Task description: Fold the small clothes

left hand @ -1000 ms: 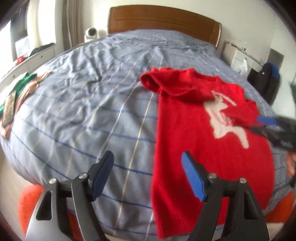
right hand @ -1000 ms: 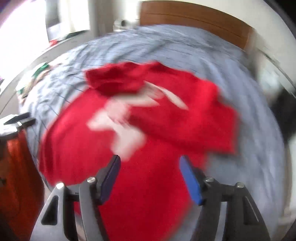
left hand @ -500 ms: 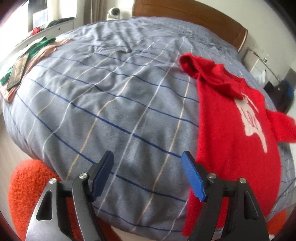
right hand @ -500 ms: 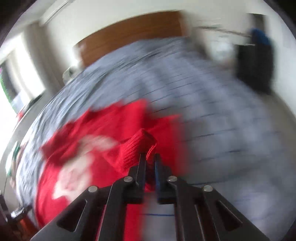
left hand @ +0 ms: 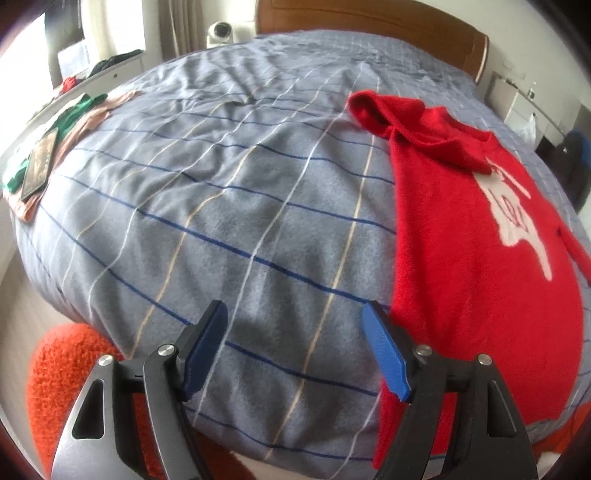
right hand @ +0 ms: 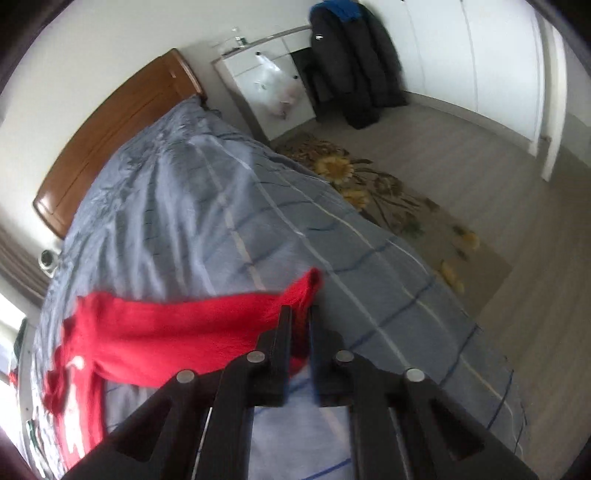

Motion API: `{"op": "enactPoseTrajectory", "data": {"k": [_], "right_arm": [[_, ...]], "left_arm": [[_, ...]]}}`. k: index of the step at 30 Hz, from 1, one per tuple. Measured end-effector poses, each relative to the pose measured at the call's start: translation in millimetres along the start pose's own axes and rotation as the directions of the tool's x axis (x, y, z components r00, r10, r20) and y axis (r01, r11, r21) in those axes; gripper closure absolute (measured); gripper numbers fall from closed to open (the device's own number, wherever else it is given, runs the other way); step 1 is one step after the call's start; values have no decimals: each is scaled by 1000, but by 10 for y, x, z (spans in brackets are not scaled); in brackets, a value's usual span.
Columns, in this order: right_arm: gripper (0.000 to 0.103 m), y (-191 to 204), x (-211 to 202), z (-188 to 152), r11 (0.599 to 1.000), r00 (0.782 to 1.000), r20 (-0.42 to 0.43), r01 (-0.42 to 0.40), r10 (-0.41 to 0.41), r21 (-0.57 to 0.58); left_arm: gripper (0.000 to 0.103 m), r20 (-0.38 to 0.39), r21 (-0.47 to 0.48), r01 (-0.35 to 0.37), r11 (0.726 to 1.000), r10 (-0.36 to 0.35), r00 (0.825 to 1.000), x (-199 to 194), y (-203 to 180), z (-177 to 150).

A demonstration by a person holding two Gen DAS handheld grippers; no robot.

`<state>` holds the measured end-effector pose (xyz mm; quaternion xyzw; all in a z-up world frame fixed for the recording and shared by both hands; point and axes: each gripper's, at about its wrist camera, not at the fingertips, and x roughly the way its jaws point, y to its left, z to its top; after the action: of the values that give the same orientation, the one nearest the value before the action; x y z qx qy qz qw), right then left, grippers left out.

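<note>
A red sweater (left hand: 461, 236) with a white motif lies on the right part of the grey checked bed (left hand: 229, 206). Its far sleeve is folded across the collar. My left gripper (left hand: 295, 354) is open and empty, low over the bed's near edge, just left of the sweater's hem. My right gripper (right hand: 299, 317) is shut on the cuff of the sweater's other sleeve (right hand: 177, 339) and holds that sleeve stretched out above the bed.
Folded green and pink clothes (left hand: 48, 147) lie at the bed's left edge. An orange fuzzy thing (left hand: 62, 387) sits below the bed's near edge. A wooden headboard (left hand: 369, 22), a white nightstand (right hand: 266, 85), dark coats (right hand: 351, 66) and a flowered rug (right hand: 388, 192) are around the bed.
My right gripper went from open over the sweater to shut on the sleeve cuff and pulled the sleeve outward to the right. My left gripper shifted left, off the sweater, and stayed open.
</note>
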<state>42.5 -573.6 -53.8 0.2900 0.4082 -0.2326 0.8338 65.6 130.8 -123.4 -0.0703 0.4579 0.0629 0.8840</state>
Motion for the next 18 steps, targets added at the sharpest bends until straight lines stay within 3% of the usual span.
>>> {"op": "enactPoseTrajectory", "data": {"k": [5, 8, 11, 13, 14, 17, 18], "right_arm": [[99, -297, -46, -111, 996, 1000, -22, -11, 13, 83], [89, -354, -201, -54, 991, 999, -18, -43, 45, 123], [72, -320, -233, 58, 985, 994, -20, -105, 109, 140], [46, -289, -111, 155, 981, 989, -55, -127, 136, 146], [45, -283, 10, 199, 980, 985, -90, -131, 146, 151], [49, -282, 307, 238, 974, 970, -164, -150, 178, 170], [75, -239, 340, 256, 979, 969, -174, -154, 175, 132]], "left_arm": [[25, -8, -8, 0, 1000, 0, 1000, 18, 24, -4], [25, -10, 3, -2, 1000, 2, 1000, 47, -19, 2], [25, -6, 21, -5, 1000, 5, 1000, 55, -68, 2], [25, -1, 36, -11, 999, 11, 1000, 41, -93, -12], [25, 0, 39, -12, 999, 12, 1000, 36, -95, -16], [25, -10, 33, -13, 999, 13, 1000, 44, -71, -25], [25, -11, 29, -13, 999, 13, 1000, 44, -62, -28]]}}
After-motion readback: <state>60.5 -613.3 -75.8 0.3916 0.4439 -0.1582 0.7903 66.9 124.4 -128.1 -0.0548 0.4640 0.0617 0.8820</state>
